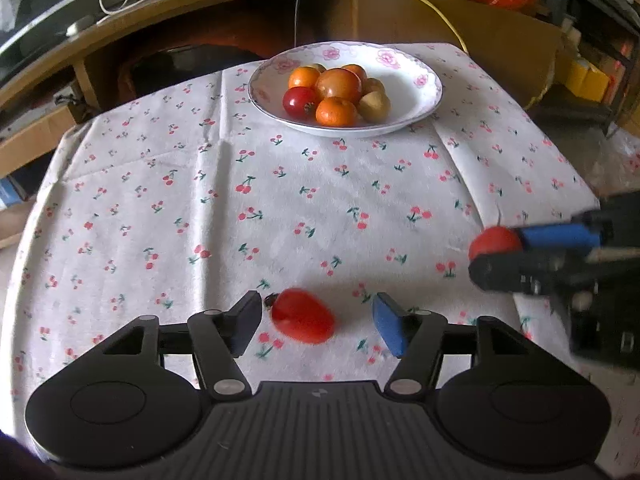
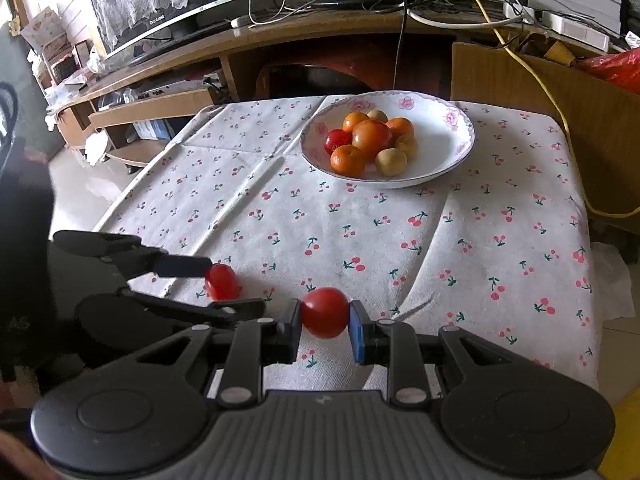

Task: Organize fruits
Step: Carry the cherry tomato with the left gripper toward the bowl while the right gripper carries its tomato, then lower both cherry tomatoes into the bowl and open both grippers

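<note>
The left gripper (image 1: 318, 326) stands spread around a red pointed fruit (image 1: 303, 316) lying on the cherry-print tablecloth (image 1: 280, 208), pads clear of it. The right gripper (image 2: 325, 330) pinches a round red tomato (image 2: 325, 313) above the cloth. Beyond, a floral plate (image 2: 448, 148) holds oranges and other fruit.

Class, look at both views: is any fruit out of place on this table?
Yes. One red fruit lies loose on the cloth between the open left tongs, away from the bowl holding the others. A second red fruit is clamped in the right tongs.
</note>
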